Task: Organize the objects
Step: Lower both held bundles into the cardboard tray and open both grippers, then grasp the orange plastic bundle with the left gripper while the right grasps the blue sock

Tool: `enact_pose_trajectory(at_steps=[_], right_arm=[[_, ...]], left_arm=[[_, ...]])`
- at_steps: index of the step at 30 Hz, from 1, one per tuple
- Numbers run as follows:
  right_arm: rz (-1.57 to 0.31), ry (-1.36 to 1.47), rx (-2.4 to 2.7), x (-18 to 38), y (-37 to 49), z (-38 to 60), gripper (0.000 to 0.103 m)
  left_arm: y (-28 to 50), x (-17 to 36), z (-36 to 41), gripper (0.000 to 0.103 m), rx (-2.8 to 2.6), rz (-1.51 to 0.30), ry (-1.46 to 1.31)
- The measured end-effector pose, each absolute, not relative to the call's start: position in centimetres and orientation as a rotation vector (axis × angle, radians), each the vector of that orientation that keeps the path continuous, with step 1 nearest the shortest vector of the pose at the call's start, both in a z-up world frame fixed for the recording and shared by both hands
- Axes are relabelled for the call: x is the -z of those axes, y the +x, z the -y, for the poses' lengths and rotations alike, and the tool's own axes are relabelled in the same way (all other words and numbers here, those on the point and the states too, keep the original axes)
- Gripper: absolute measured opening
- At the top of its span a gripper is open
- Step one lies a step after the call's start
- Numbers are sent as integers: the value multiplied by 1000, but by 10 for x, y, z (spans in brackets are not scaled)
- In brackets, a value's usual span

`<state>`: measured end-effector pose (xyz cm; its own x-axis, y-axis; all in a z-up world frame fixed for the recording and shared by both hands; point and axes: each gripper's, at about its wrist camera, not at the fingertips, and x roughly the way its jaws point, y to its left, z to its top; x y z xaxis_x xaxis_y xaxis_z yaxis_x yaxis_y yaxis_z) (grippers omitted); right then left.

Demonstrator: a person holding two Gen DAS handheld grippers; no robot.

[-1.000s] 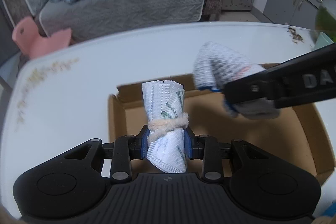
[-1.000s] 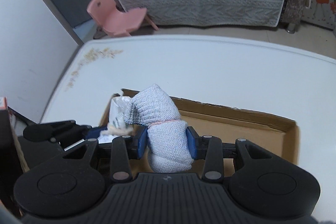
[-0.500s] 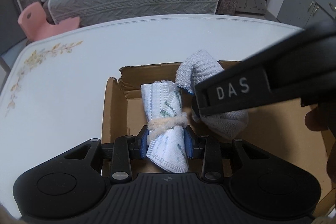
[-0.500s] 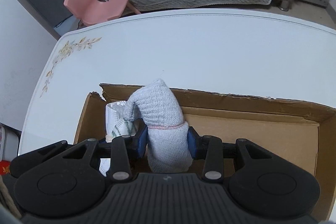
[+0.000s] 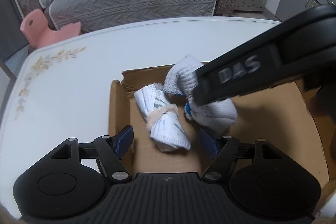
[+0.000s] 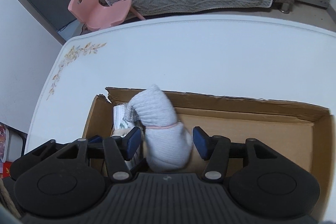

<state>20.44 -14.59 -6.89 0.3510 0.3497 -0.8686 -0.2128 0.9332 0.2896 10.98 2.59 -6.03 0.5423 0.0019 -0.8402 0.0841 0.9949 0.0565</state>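
In the left wrist view, the right tool's (image 5: 189, 107) black body covers the middle of the grey sock bundle (image 5: 212, 112) and is itself blurred. The cardboard box (image 5: 118, 110) runs off the right edge. In the right wrist view, the grey bundle hides most of the white striped bundle (image 6: 118, 119).

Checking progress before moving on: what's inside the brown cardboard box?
Two rolled cloth bundles: a white green-patterned one tied with cream string and a grey knitted one. The box floor beneath them is hidden.

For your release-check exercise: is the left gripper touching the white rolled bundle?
Apart. The left wrist view shows the left gripper open, cardboard visible between each pad and the rolled bundle.
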Motion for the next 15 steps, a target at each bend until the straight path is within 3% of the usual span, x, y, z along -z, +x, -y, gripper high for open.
enact_pose_trajectory(at_steps=[7,10,15], right_arm=[[-1088,145,-354,15,168,181,58],[-1041,134,-367,-14,129,199,73],[-1010,106,-328,-31,45,238,76]], left_arm=[[70,11,-26,80,41,-957,140],[35,-14,-30,85,36,-943,127],[-31,-23,-24,86,9,-1013,72]])
